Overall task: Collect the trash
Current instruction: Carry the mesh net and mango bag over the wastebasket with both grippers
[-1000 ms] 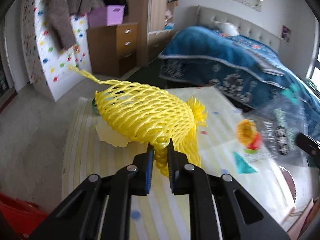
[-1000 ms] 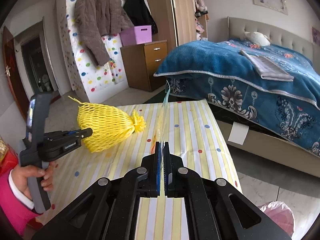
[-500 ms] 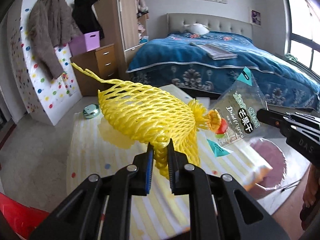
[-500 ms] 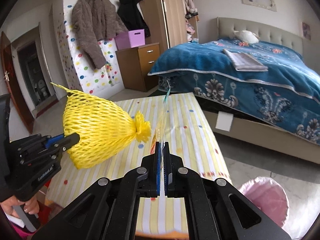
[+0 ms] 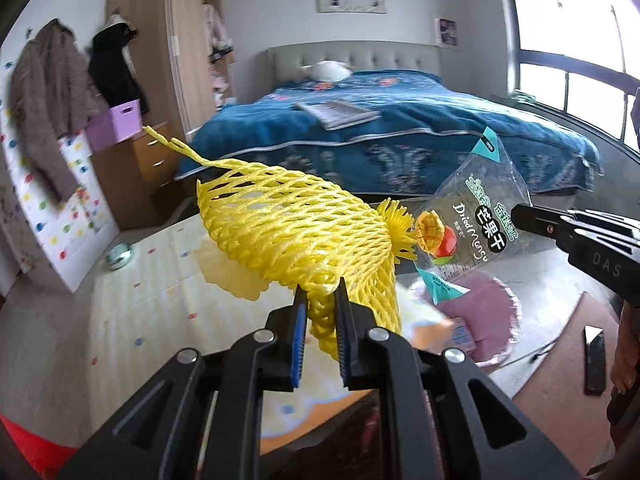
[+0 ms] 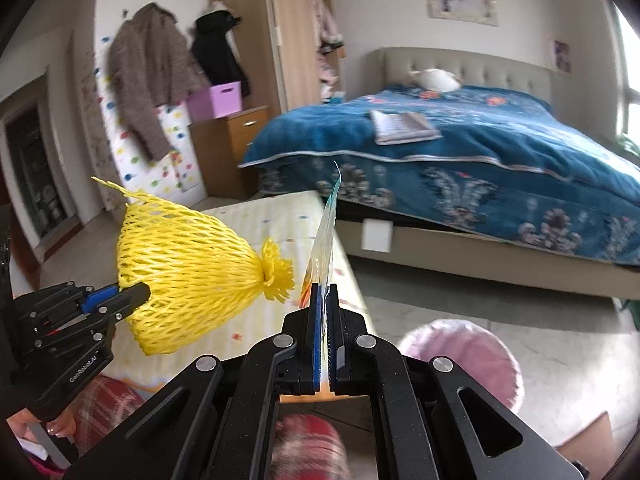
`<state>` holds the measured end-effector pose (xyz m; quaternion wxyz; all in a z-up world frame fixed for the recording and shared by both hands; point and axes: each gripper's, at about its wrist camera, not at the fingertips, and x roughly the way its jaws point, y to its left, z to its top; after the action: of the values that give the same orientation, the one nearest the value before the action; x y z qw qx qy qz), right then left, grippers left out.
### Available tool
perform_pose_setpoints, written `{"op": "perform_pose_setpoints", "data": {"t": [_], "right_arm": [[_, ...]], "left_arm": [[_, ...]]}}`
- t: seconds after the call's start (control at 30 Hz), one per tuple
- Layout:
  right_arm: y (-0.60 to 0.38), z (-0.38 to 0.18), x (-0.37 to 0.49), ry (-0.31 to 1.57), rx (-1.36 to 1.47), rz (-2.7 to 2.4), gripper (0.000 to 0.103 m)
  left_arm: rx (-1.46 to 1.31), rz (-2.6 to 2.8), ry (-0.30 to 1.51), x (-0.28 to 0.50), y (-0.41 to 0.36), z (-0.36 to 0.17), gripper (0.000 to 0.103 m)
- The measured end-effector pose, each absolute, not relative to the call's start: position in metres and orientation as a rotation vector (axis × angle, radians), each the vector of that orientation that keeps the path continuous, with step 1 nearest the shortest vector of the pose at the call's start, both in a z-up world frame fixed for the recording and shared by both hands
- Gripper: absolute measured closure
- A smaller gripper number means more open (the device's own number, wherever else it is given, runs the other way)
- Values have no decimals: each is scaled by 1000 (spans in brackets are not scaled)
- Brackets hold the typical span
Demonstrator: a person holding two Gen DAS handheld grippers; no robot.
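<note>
My left gripper [image 5: 320, 296] is shut on a yellow foam fruit net [image 5: 296, 232] and holds it in the air above the striped table [image 5: 160, 304]; the net also shows in the right wrist view [image 6: 188, 276], with the left gripper [image 6: 136, 294] at its edge. My right gripper [image 6: 324, 292] is shut on a clear dried mango snack bag [image 6: 326, 232], seen edge-on. In the left wrist view the bag [image 5: 472, 232] hangs from the right gripper [image 5: 520, 216] beside the net. A pink-lined trash bin [image 6: 460, 356] stands on the floor below right; it also shows in the left wrist view [image 5: 484, 316].
A bed with a blue cover [image 6: 460, 148] stands behind. A wooden dresser [image 6: 232, 148] with a purple box [image 6: 218, 100] stands by the wall. A small green object [image 5: 118, 256] lies at the table's far end. A black object [image 5: 594, 360] lies on the floor.
Both grippers have moved right, off the table toward the pink bin, carrying the net and the bag. The bin has come closer in both views.
</note>
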<state>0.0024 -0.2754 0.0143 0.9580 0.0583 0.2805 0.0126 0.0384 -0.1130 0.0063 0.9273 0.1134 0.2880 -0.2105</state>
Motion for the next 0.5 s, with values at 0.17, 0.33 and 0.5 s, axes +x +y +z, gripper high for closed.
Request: {"op": "perform_pose_setpoints", "data": {"t": [0.17,0.33,0.5], "right_arm": [[-315,10,-20,568,159,-75,101],[-353,0,-32,579,196,-168,101],[-393,-16,-39,600,228,-242,101]], "left_arm": [[259,-529,596,36,-159,-2,92],[284,-619,604,39,-203,-13,92],[330,-676,603,46,-244,-25,91]]}}
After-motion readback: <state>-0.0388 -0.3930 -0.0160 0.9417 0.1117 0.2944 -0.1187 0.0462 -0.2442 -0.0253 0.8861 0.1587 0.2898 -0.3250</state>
